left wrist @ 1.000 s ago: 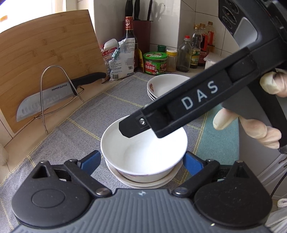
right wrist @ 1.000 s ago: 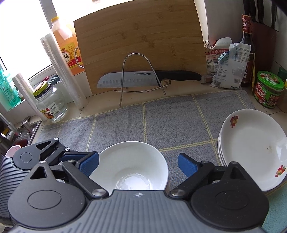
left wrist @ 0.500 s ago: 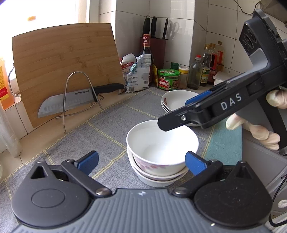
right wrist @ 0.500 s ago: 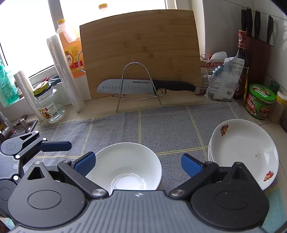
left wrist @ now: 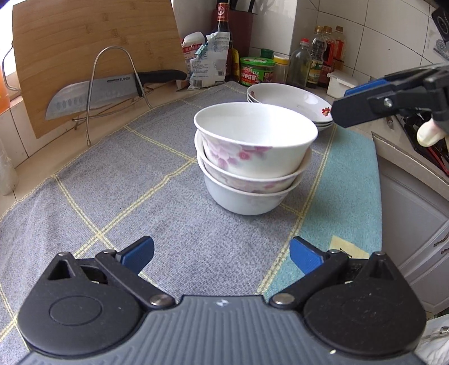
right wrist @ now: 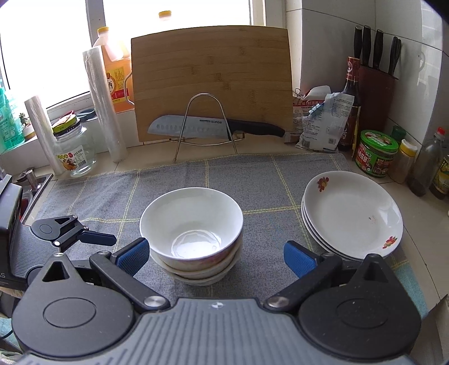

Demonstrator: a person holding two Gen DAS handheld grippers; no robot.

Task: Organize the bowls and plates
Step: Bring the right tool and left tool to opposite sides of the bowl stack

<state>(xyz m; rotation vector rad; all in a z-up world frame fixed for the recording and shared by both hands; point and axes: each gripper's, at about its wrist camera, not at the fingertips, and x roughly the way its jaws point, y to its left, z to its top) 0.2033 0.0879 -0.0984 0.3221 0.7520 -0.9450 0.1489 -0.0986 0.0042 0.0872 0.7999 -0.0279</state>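
Bowl stack (right wrist: 192, 234) on cloth (right wrist: 266, 179) at centre; plate stack (right wrist: 352, 214) to its right; cutting board (right wrist: 212, 81) with knife (right wrist: 213, 127) behind.

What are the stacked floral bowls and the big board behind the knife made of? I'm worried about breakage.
White stacked floral bowls: likely glazed ceramic or porcelain, judging by the glossy sheen and printed pink flowers. Tan upright cutting board: seemingly bamboo, matte, with visible strip grain.

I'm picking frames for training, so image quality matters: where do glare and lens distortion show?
Right wrist view: the bright window is blown out white, and a glossy highlight sits inside the top white ceramic bowl. Left wrist view: fisheye bends the white wall tiles and the grey checked cloth; focus looks sharp.
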